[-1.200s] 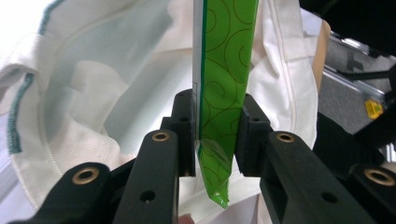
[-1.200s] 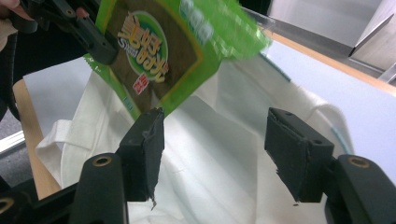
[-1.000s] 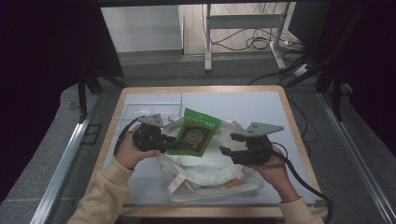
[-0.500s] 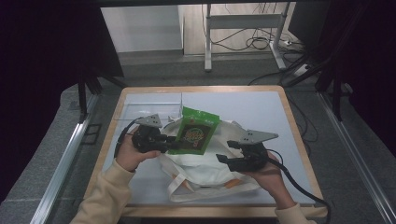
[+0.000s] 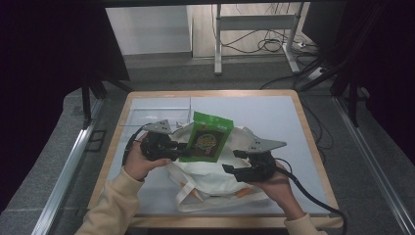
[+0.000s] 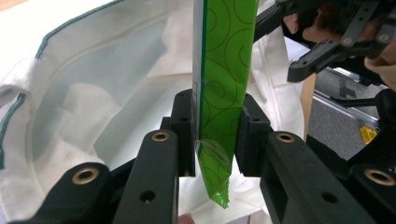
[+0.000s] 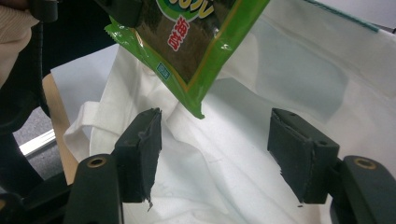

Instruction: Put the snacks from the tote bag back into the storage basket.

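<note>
Green foil snack packet (image 5: 208, 141), printed with a round label, held above the mouth of a white cloth tote bag (image 5: 210, 178) with orange handles. The left gripper (image 6: 215, 140) is clamped on 1 edge of the packet, its 2 jaws pressing the foil flat between them, probably so the packet hangs edge-down for lowering into the bag. The right gripper (image 7: 215, 140) stands with jaws spread wide, gripping nothing, just over the bag's cloth, apparently ready to hold the opening apart. The bag lies on a pale tabletop (image 5: 274, 117) with a wooden rim; its contents are hidden.
</note>
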Available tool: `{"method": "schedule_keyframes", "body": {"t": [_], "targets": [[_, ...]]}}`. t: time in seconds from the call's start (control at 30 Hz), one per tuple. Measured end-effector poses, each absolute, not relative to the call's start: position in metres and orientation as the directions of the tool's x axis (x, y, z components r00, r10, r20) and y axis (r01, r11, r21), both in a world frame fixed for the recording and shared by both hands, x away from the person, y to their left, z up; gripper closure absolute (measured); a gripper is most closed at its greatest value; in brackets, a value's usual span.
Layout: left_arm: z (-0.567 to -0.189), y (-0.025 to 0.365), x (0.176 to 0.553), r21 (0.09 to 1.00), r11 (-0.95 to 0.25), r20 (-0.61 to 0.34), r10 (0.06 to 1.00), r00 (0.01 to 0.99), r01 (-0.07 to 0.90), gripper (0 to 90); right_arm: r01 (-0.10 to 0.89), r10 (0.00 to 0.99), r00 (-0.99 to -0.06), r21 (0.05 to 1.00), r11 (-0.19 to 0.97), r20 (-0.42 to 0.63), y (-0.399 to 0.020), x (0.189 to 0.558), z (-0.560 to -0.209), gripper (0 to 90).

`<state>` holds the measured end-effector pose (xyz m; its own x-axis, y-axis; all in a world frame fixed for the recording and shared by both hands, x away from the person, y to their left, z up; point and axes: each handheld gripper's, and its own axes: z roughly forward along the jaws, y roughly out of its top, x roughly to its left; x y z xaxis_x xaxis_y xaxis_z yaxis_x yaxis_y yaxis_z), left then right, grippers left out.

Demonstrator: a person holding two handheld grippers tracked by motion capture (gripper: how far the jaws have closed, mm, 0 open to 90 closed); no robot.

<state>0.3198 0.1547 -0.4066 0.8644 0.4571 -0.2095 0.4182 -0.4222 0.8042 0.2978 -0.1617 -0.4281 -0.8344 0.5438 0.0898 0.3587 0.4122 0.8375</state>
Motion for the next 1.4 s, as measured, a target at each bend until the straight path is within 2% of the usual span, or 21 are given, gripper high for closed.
{"method": "schedule_keyframes", "body": {"t": [0.93, 1.03, 1.13, 1.4], "targets": [[-0.404, 0.144, 0.313, 0.837, -0.384, -0.229, 0.400, 0.888, 0.389, 73.0, 0.336, 0.483, -0.869, 0.846, 0.413, 0.109, -0.136, 0.308, -0.430, 36.2], [-0.405, 0.145, 0.313, 0.838, -0.383, -0.230, 0.396, 0.889, 0.388, 73.0, 0.340, 0.474, -0.872, 0.849, 0.403, 0.124, -0.134, 0.310, -0.430, 41.8], [-0.406, 0.146, 0.314, 0.836, -0.385, -0.234, 0.393, 0.889, 0.390, 72.9, 0.345, 0.453, -0.879, 0.851, 0.396, 0.145, -0.134, 0.312, -0.432, 51.1], [-0.413, 0.150, 0.319, 0.834, -0.380, -0.252, 0.381, 0.889, 0.400, 71.6, 0.361, 0.423, -0.887, 0.850, 0.383, 0.186, -0.138, 0.315, -0.431, 63.5]]}}
